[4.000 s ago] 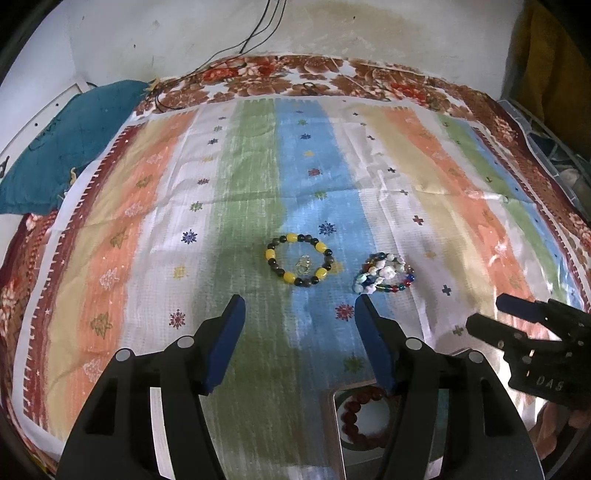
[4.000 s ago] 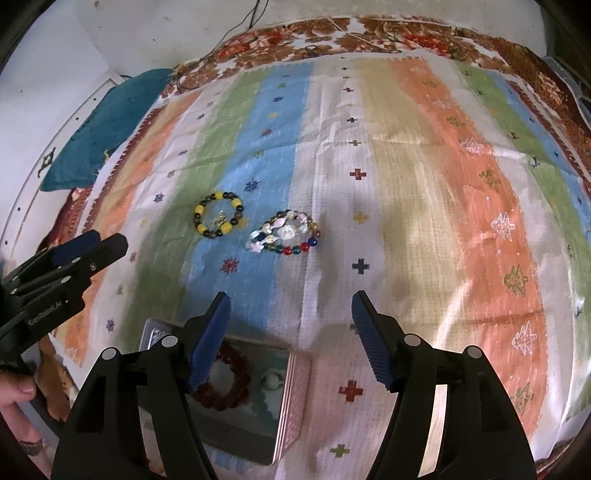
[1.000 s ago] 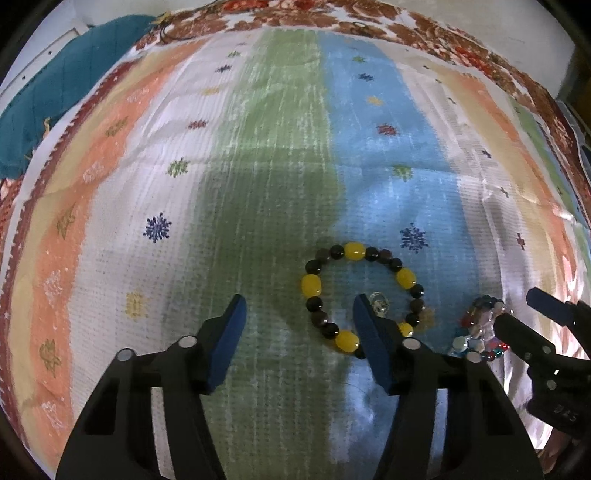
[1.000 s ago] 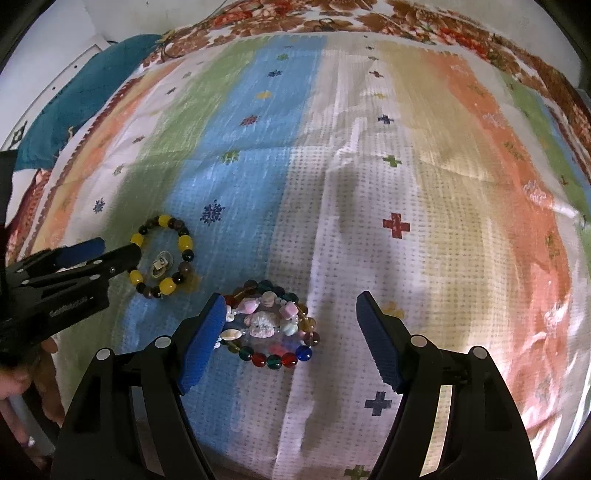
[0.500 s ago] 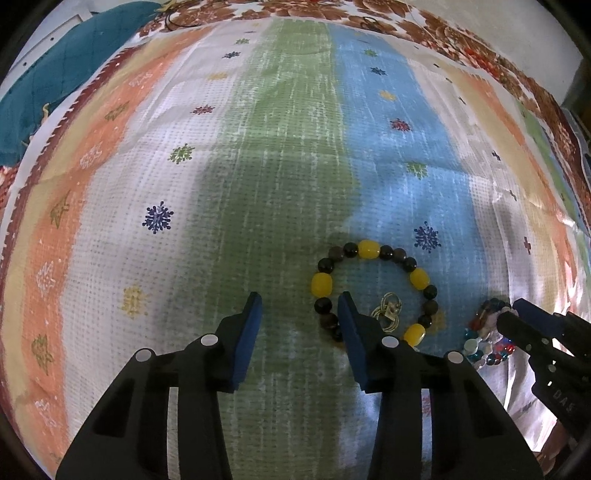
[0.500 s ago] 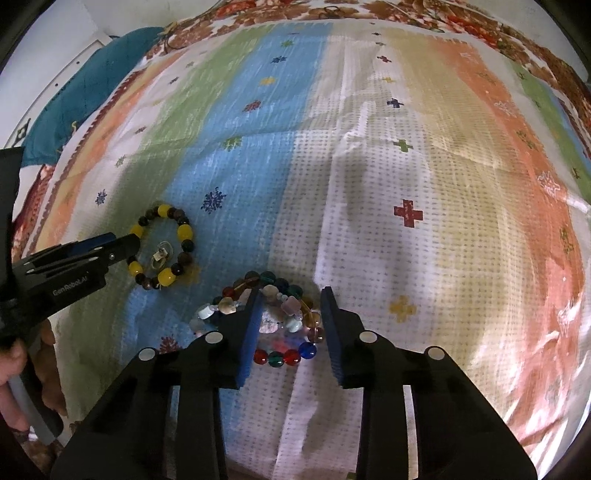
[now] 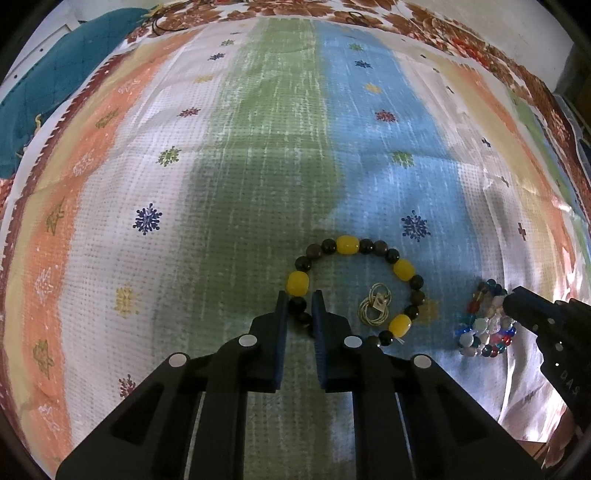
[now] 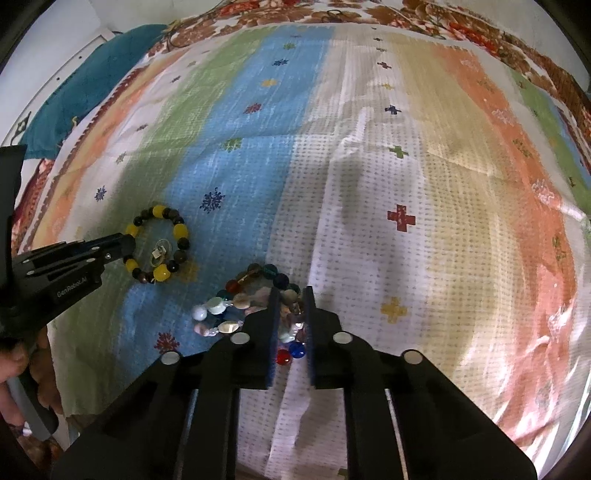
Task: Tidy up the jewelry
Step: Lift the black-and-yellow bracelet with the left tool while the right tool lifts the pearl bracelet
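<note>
A bracelet of yellow and dark beads (image 7: 400,269) lies on the striped cloth, with a small coiled string and tag (image 7: 375,308) inside its ring. My left gripper (image 7: 299,301) is shut on the dark beads at its near-left side. A multicoloured bead bracelet (image 8: 236,301) lies to its right on the cloth. My right gripper (image 8: 290,295) is shut on that bracelet's right side. In the left wrist view the multicoloured bracelet (image 7: 476,330) shows at the right with the right gripper on it. In the right wrist view the yellow bracelet (image 8: 179,230) shows at the left.
The striped woven cloth (image 7: 258,155) covers a bed with a floral border (image 7: 443,33). A teal quilted cloth (image 7: 44,85) lies at the far left. A hand (image 8: 14,354) holds the left gripper's handle at the lower left.
Both grippers moved forward and down onto the bracelets and closed, from wide open a second ago to shut on beads now.
</note>
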Demonstrator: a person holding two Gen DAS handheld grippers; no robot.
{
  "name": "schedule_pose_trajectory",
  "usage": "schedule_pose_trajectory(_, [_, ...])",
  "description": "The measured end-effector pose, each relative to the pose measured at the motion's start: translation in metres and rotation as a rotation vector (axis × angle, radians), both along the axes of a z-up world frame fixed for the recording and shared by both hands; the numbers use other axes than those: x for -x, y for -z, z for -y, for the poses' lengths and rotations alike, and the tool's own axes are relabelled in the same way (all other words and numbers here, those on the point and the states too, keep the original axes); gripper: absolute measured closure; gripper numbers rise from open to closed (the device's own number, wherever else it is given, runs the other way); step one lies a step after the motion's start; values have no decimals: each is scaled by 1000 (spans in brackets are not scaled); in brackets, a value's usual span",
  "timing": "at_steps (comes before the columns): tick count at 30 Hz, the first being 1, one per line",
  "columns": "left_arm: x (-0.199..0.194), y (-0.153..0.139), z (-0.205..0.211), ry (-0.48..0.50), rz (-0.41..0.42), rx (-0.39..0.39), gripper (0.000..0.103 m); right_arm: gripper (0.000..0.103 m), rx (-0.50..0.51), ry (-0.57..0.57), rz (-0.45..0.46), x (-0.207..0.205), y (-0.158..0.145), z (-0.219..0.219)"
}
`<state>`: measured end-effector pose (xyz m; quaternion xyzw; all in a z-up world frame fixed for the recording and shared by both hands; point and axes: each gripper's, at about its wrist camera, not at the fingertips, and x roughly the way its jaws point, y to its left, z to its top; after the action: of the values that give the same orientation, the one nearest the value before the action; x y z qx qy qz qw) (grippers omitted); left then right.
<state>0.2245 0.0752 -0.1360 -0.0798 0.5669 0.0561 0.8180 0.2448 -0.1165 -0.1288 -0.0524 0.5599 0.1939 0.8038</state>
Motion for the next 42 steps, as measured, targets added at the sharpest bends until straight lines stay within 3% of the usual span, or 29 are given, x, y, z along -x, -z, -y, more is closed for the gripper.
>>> schedule_pose_trajectory(8, [0,-4,-3,-4,16,15,92,93,4,-2,6,1,-2,2])
schedule_pose_trajectory(24, [14,-40,-1,1,101,18,94,93,15,18,36,11,-16,8])
schedule_pose_trajectory(42, [35,-81,18,35,185,-10,94,93,11,11,104,39,-51,8])
